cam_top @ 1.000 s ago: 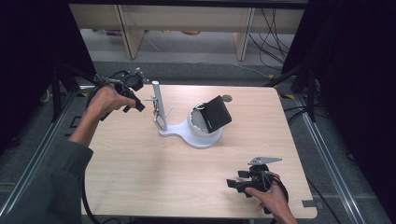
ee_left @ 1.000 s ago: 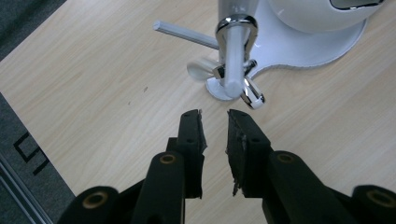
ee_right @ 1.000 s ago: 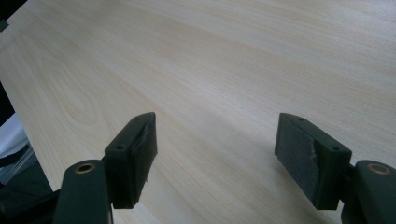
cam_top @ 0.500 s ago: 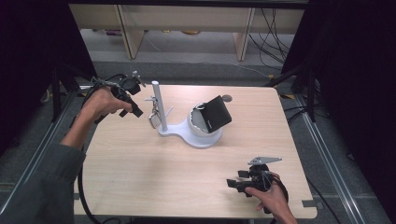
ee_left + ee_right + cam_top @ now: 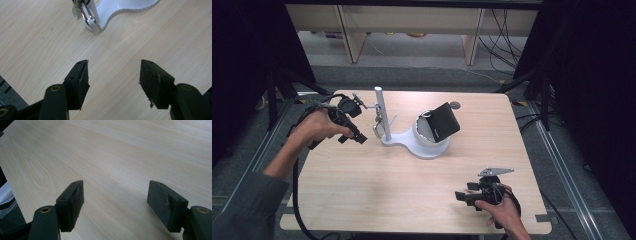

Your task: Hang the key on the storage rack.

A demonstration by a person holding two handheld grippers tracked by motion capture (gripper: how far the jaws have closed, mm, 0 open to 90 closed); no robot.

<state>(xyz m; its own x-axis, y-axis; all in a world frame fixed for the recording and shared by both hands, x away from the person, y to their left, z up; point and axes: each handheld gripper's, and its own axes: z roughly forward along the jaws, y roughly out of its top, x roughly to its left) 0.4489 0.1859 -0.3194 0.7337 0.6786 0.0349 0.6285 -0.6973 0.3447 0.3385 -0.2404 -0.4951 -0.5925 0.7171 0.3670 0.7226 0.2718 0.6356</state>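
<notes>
On the table (image 5: 412, 190), a white stand (image 5: 412, 142) carries a post (image 5: 382, 112) and a cup holding a black pouch (image 5: 443, 120). Left gripper (image 5: 113, 75), just beside the post, gapes empty (nothing touched); right gripper (image 5: 116, 195), well apart from the stand, likewise.

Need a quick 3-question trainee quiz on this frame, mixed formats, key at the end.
1. True or false: the left gripper has its fingers clamped on the white upright post of the white stand.
2. Multiple choice: the black wallet-like pouch is A) flat on the light wooden table, B) propped tilted on the round end of the white flat stand base, C) held by the right gripper.
3. Fill in: in the right gripper view, the surface between the open fingers is bare ____.

Key: 1 false, its fingers are open and apart from the post; 2 B; 3 wood.
</notes>
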